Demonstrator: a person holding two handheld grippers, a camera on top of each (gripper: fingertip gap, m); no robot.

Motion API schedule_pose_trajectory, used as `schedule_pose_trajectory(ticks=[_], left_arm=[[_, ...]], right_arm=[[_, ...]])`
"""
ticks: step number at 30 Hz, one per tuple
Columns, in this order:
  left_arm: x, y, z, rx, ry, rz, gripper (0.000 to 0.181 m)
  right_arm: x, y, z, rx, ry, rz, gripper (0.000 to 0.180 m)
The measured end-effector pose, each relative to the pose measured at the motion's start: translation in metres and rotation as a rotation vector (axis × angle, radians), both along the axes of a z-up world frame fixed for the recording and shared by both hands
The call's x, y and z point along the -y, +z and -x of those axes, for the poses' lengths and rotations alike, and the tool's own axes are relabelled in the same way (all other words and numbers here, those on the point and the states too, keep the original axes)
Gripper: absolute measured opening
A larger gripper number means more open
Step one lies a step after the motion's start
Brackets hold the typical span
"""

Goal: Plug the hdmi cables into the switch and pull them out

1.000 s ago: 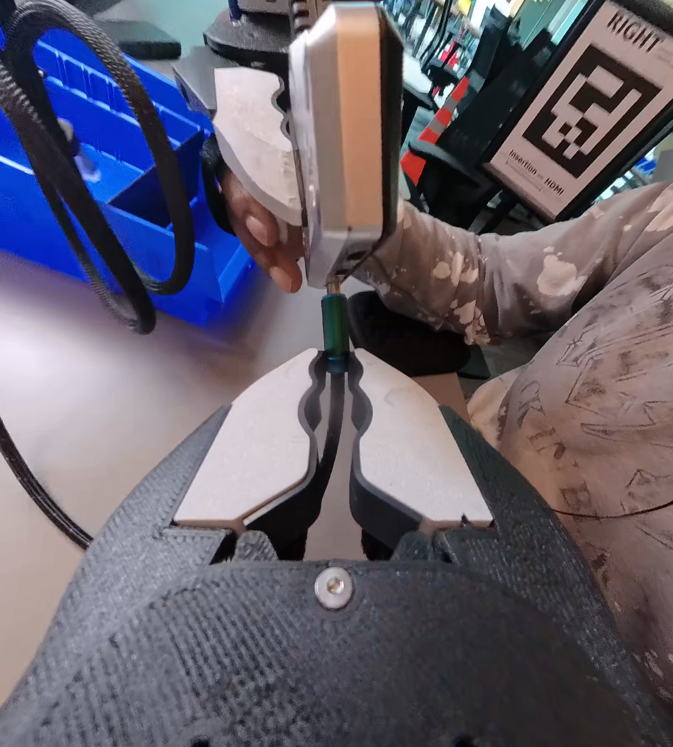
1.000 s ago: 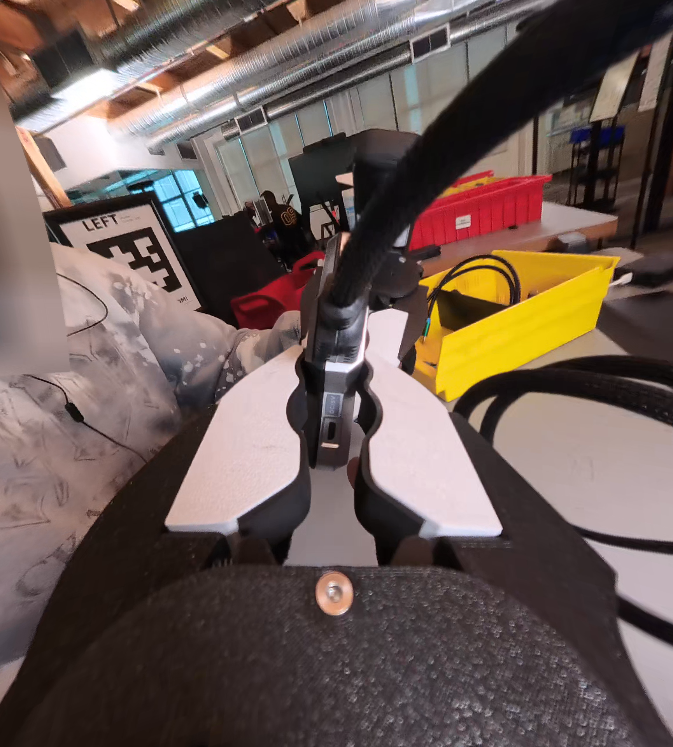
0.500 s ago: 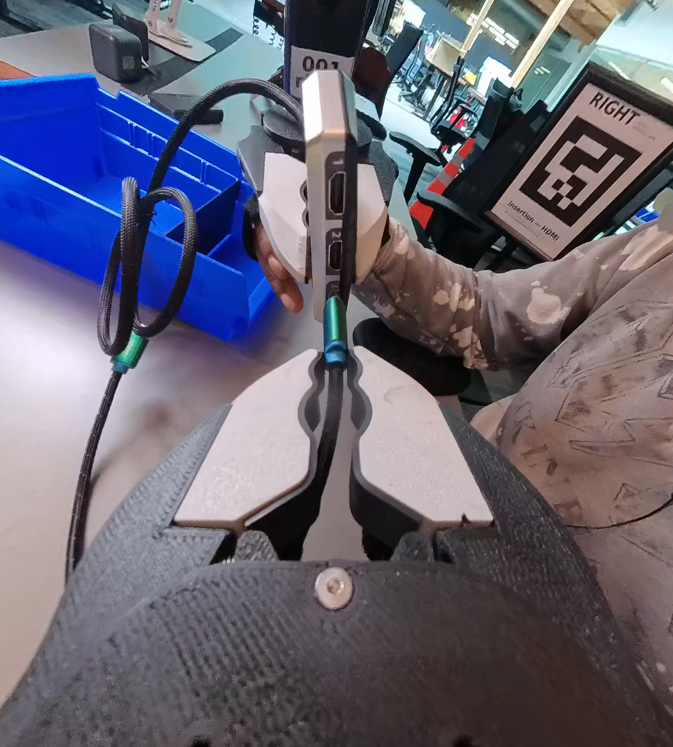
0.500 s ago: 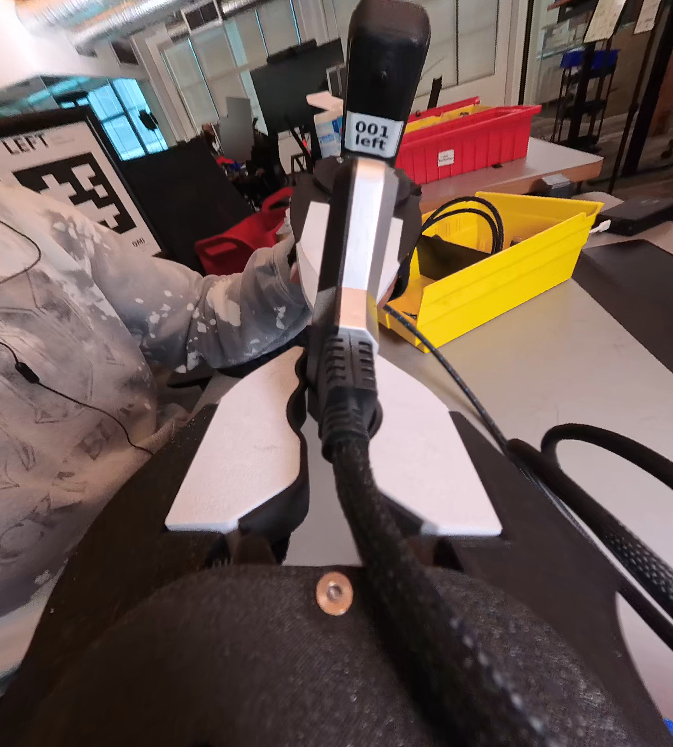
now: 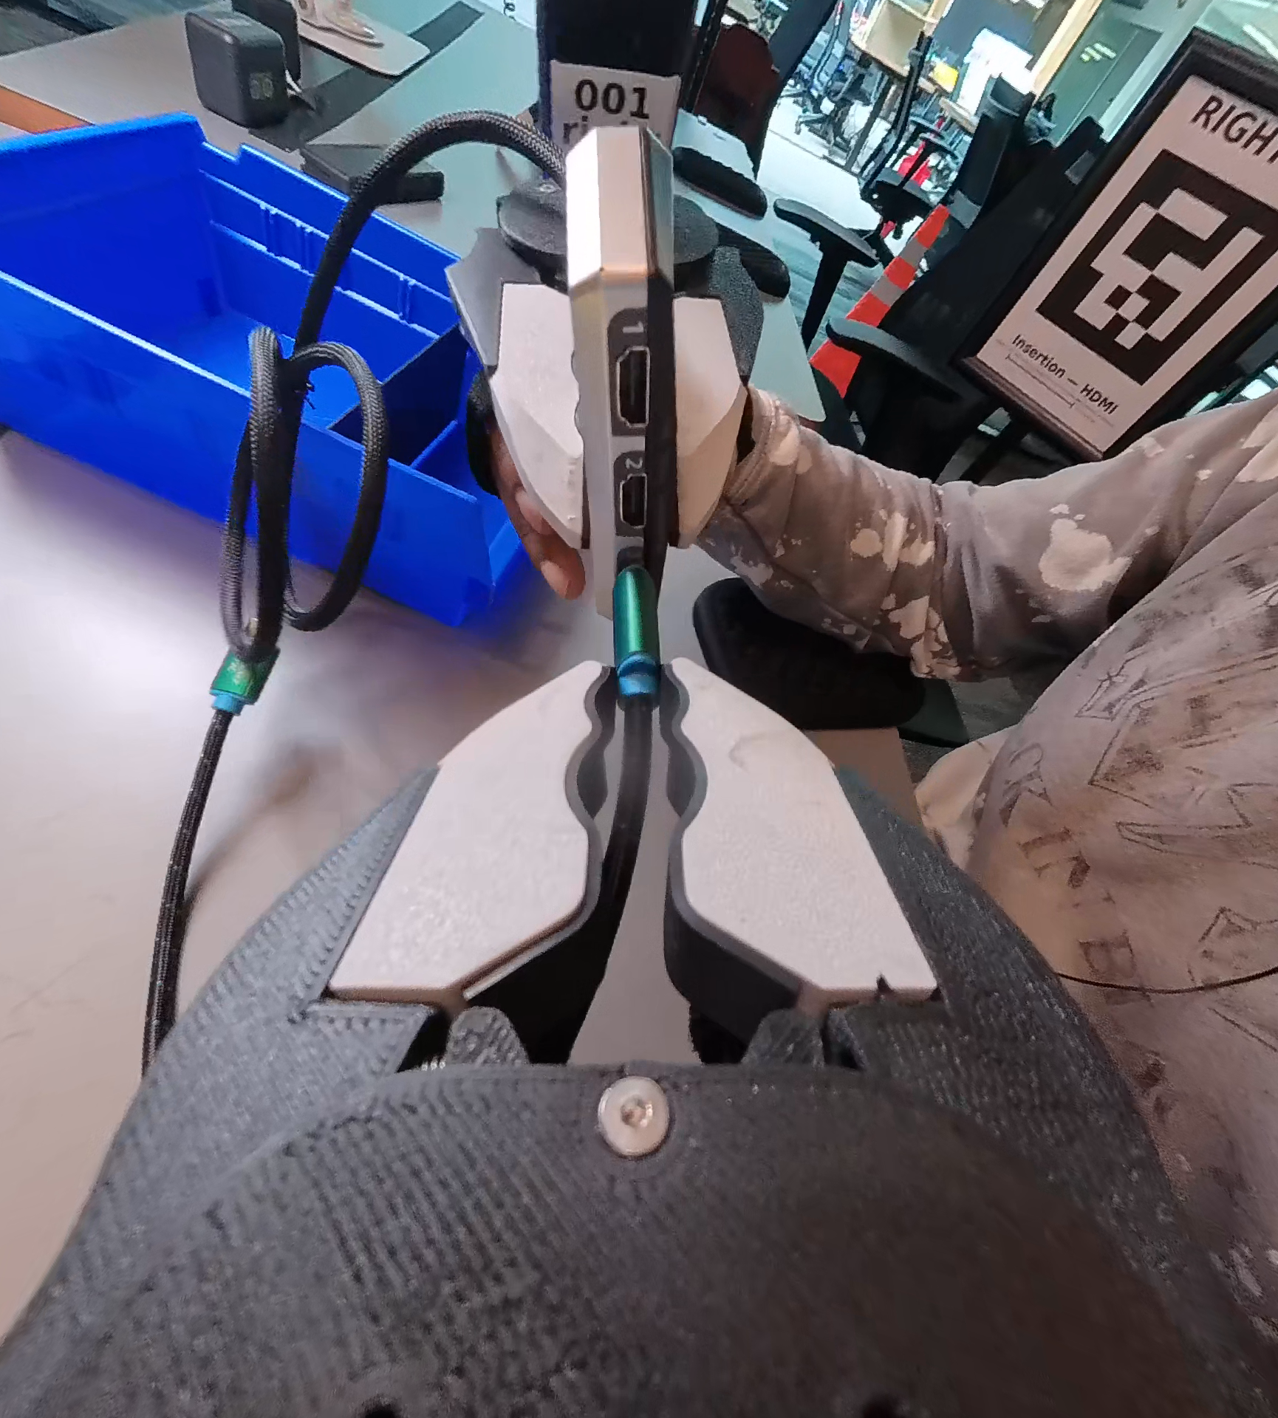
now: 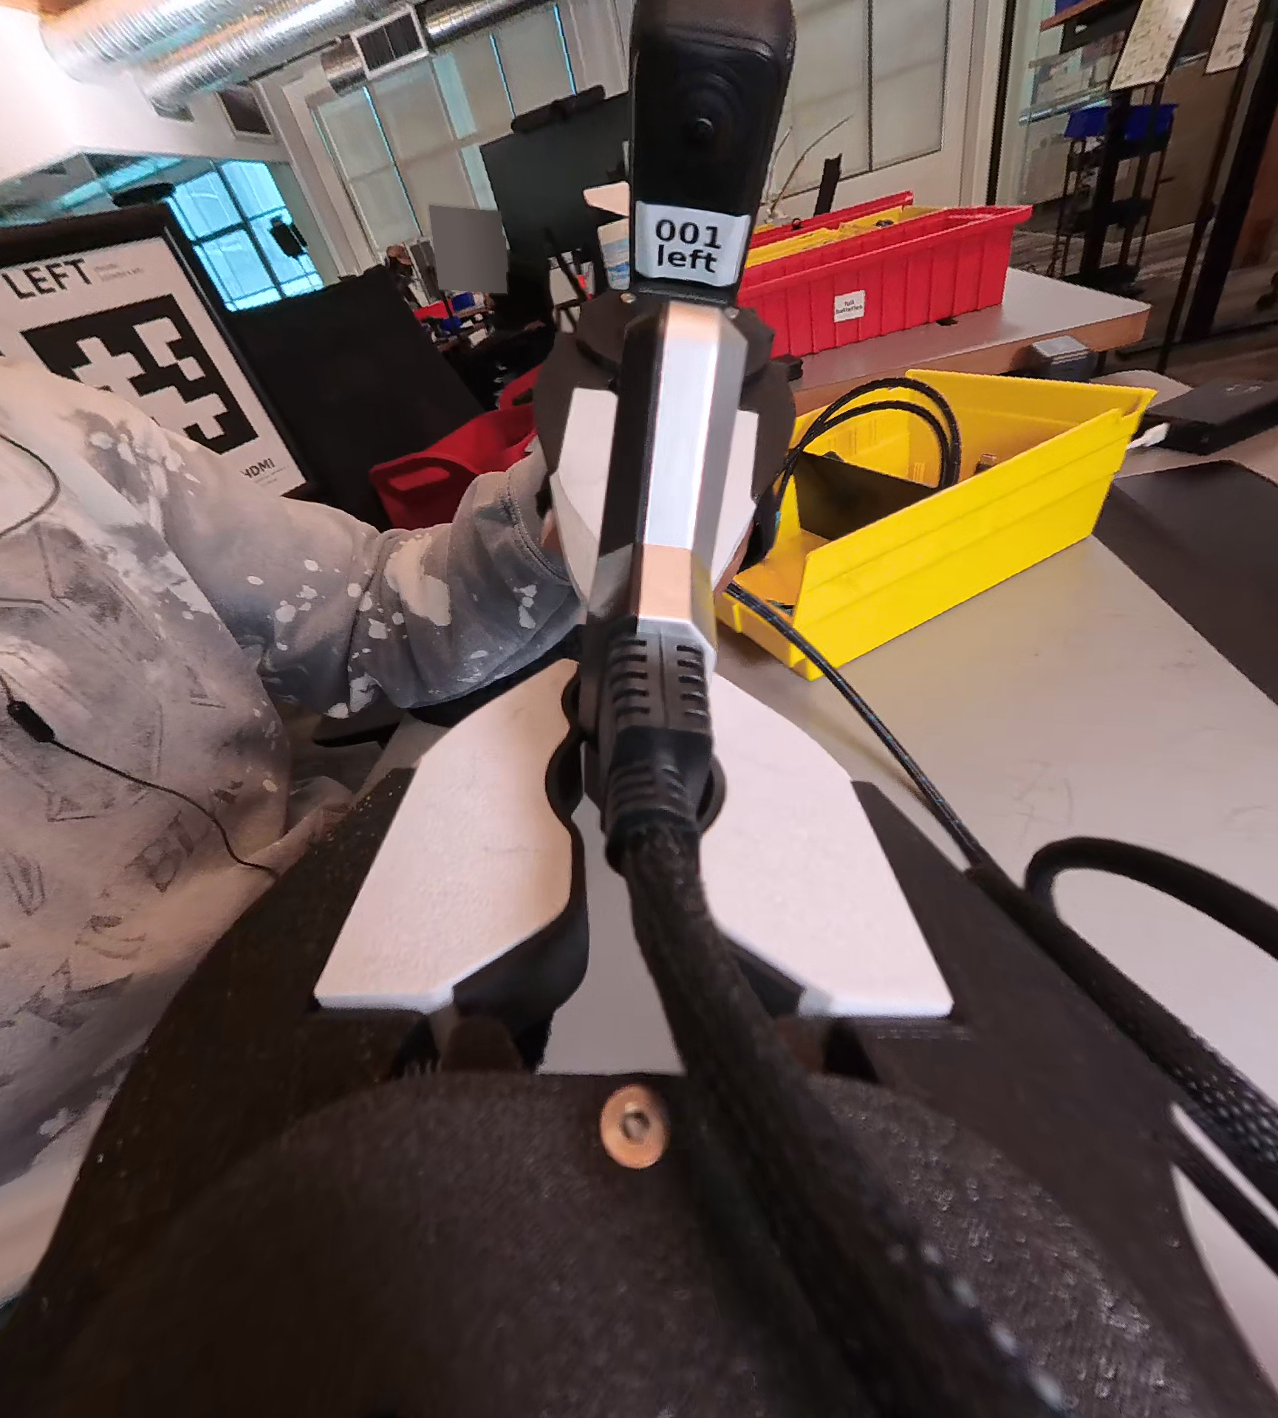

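The silver HDMI switch (image 5: 613, 253) stands upright above the table, clamped between the fingers (image 5: 536, 399) of my right gripper, which faces me in the left wrist view. Two empty ports show on its narrow edge. My left gripper (image 5: 636, 683) is shut on a thin black cable just behind its green plug (image 5: 634, 614), whose tip sits in the lowest port. In the right wrist view my right gripper (image 6: 643, 690) is shut on the switch (image 6: 678, 476). The switch's thick braided cable (image 6: 697, 959) runs back over the gripper.
A blue bin (image 5: 122, 322) stands on the grey table at left, with a looped braided cable (image 5: 267, 491) and a second green plug (image 5: 237, 675) hanging before it. A yellow bin (image 6: 966, 491) holding cables and a red bin (image 6: 889, 261) stand beyond. The person's sleeve (image 5: 889, 537) is at right.
The right gripper has turned the switch from its broad face to its port edge facing my left gripper. The green plug has stayed at the lowest port. Both grippers stay shut.
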State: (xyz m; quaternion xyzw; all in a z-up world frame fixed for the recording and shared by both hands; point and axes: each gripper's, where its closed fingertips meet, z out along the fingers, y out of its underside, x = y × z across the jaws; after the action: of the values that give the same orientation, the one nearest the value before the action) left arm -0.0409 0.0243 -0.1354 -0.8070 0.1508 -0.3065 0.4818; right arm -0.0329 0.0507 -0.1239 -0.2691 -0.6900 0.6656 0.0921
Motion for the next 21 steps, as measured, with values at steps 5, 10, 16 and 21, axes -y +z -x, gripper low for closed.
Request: schedule_pose_trajectory(ticks=[5,10,16,21], left_arm=[[0.001,0.006,0.005,-0.018,0.022,-0.042,0.011],[0.005,0.003,0.002,-0.127,0.006,-0.061,0.012],[0.024,0.045,0.052,-0.187,0.239,-0.180,0.023],[0.076,0.040,0.184,-0.491,0.662,0.011,0.024]], right_arm=[[-0.005,0.013,0.006,-0.066,-0.060,0.047,0.027],[-0.003,0.014,-0.001,-0.069,-0.023,0.036,0.024],[-0.010,0.021,-0.007,-0.074,-0.039,0.013,0.024],[-0.017,0.025,-0.011,-0.077,-0.040,0.015,0.024]])
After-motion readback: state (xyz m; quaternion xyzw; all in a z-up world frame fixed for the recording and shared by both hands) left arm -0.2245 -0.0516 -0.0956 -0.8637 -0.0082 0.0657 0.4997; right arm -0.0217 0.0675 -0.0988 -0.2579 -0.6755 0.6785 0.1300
